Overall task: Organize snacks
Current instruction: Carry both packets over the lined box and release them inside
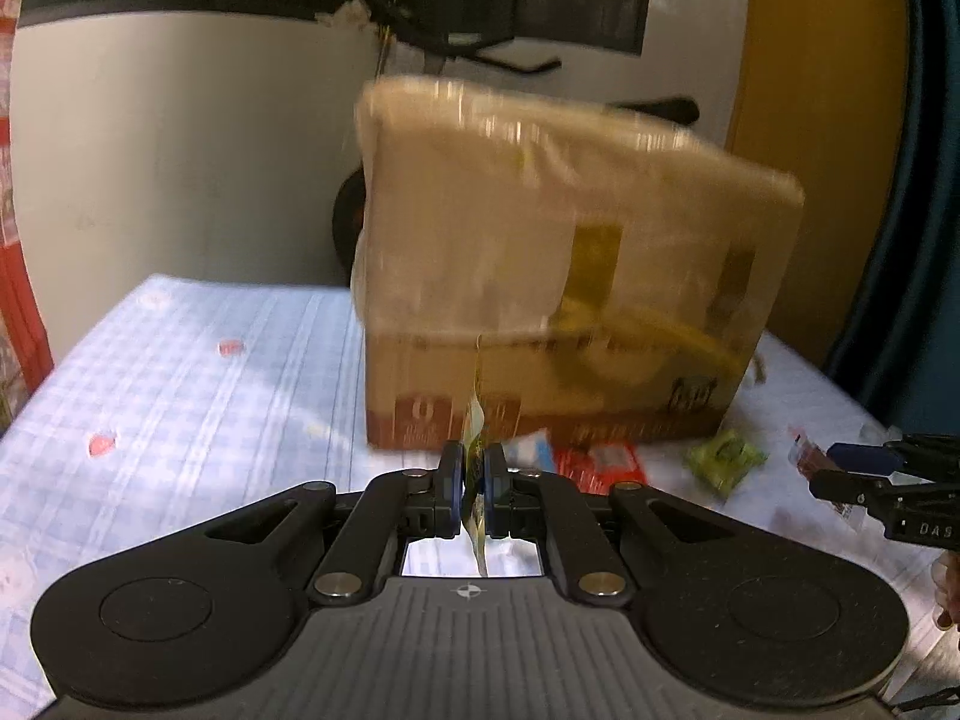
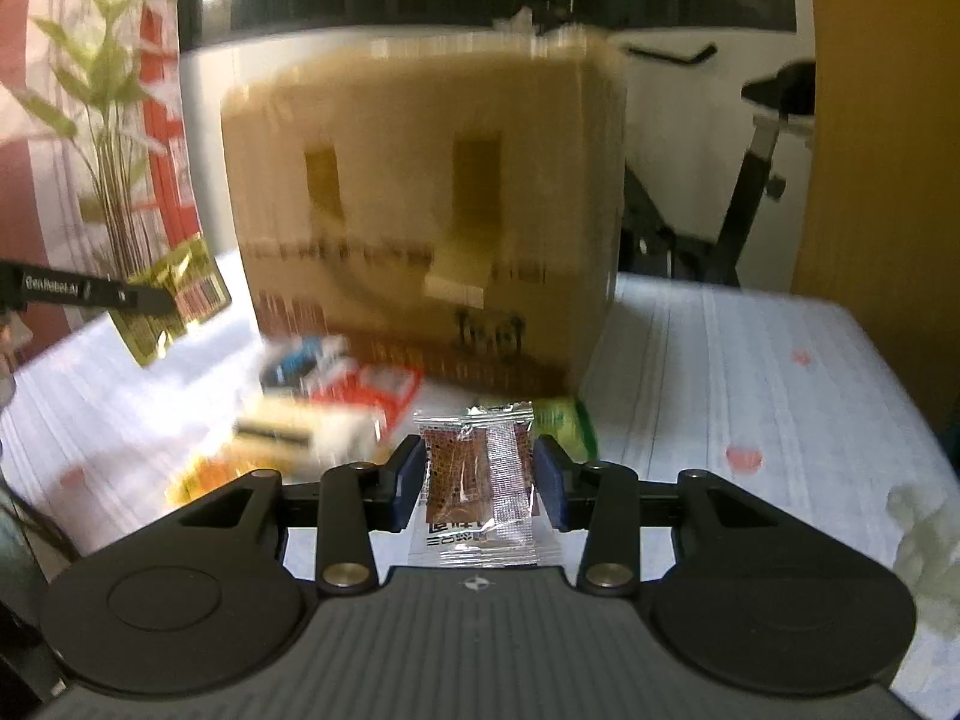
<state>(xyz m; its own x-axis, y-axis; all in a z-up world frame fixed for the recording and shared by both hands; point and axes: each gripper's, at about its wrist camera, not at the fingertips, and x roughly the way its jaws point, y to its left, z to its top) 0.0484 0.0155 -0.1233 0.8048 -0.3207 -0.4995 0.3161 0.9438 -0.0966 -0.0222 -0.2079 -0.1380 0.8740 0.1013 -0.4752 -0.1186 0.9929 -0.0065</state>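
A tall cardboard box [image 1: 570, 276] [image 2: 420, 210] stands on the cloth-covered table, blurred in both views. My left gripper [image 1: 474, 462] is shut on a thin yellow-gold snack packet [image 1: 477, 420], seen edge-on in front of the box. In the right wrist view the left gripper [image 2: 138, 297] hangs at the left with that same packet [image 2: 180, 294] above the table. My right gripper [image 2: 480, 456] is shut on a clear packet with brown snacks [image 2: 474, 468], its pads pressing on both sides. The right gripper [image 1: 870, 474] also shows at the left wrist view's right edge.
Loose snacks lie at the box's foot: a red packet [image 1: 600, 462] [image 2: 372, 390], a green one [image 1: 726, 456] [image 2: 564, 426], a blue-white one [image 2: 300, 360]. A plant [image 2: 108, 90] stands at left, an exercise bike [image 2: 750, 180] behind right, a crumpled white thing [image 2: 924, 540] near the table's right edge.
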